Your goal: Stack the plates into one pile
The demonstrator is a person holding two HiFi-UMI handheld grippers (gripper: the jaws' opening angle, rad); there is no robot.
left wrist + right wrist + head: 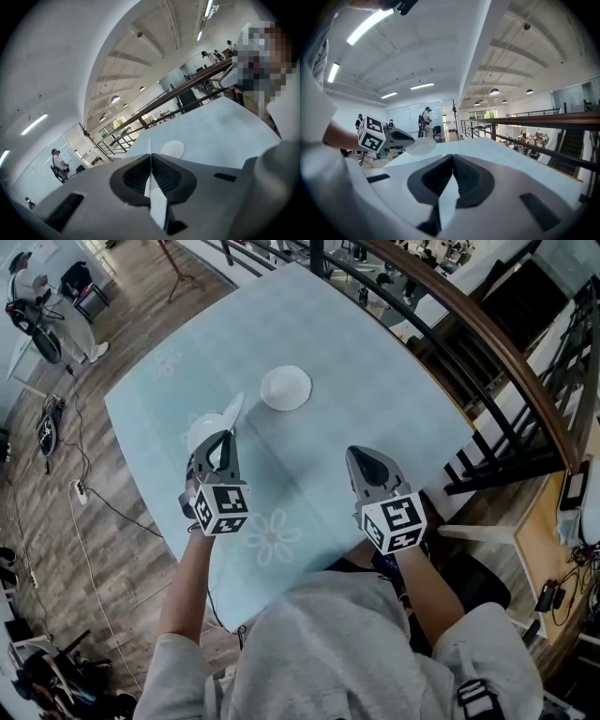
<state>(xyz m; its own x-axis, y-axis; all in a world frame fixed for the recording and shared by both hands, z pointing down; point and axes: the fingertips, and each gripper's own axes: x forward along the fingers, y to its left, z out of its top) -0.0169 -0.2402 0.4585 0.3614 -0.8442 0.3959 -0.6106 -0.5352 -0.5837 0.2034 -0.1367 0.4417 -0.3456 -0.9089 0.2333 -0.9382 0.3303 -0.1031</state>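
Observation:
A white plate (285,388) lies flat near the middle of the pale blue table (375,381). My left gripper (228,435) hovers to its left, shut on the rim of a second white plate (202,430) that hangs tilted on edge. In the left gripper view that held plate (157,206) shows as a thin white blade pinched between the jaws (150,157), with the table's plate (172,148) beyond. My right gripper (353,455) is over the table's near right part, shut with nothing in it (453,158). The right gripper view also catches the left gripper (393,139) and its plate (421,146).
A dark railing with a wooden handrail (497,348) runs along the table's far and right sides. Wooden floor with cables (89,493) lies past the left edge. A person (33,301) stands far off at the upper left.

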